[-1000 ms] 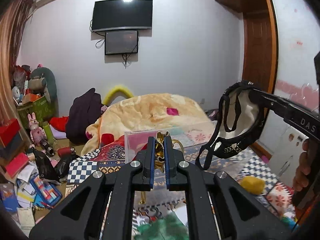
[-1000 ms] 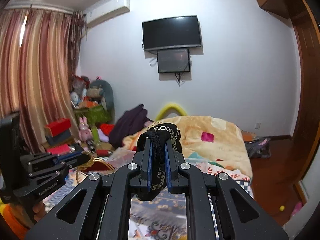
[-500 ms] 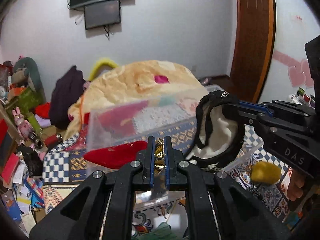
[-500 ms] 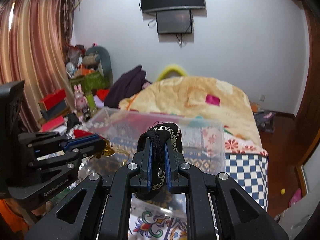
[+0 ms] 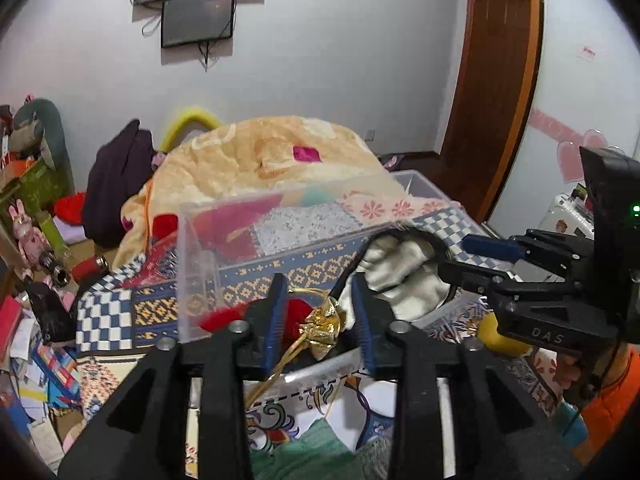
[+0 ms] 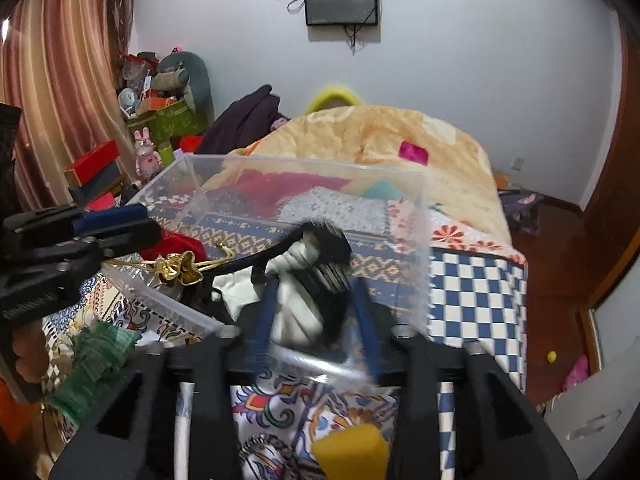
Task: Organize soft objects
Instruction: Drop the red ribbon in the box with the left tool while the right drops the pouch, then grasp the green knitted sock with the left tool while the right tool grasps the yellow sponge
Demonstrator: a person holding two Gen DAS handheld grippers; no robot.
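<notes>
A clear plastic box (image 5: 208, 240) stands on the patterned bed cover; it also shows in the right wrist view (image 6: 420, 216). My left gripper (image 5: 318, 320) is open over the box's near rim, with a gold pouch with a gold cord (image 5: 326, 326) loose between its fingers, beside a red soft item (image 5: 296, 312). My right gripper (image 6: 314, 304) is open over the box, with a black-and-white cloth bag (image 6: 304, 280) between its fingers. That bag (image 5: 404, 272) lies in the box in the left wrist view. The gold pouch (image 6: 178, 268) shows left in the right wrist view.
A yellow sponge (image 6: 352, 456) and a green cloth (image 6: 92, 364) lie on the cover near me. An orange blanket (image 5: 272, 156) is heaped behind the box. Clutter, boxes and toys (image 6: 140, 152) fill the left floor. A wooden door (image 5: 496, 92) stands at right.
Both grippers dropped to the box and opened. The gold pouch and the black-and-white bag, clamped before, now sit loose between the fingers.
</notes>
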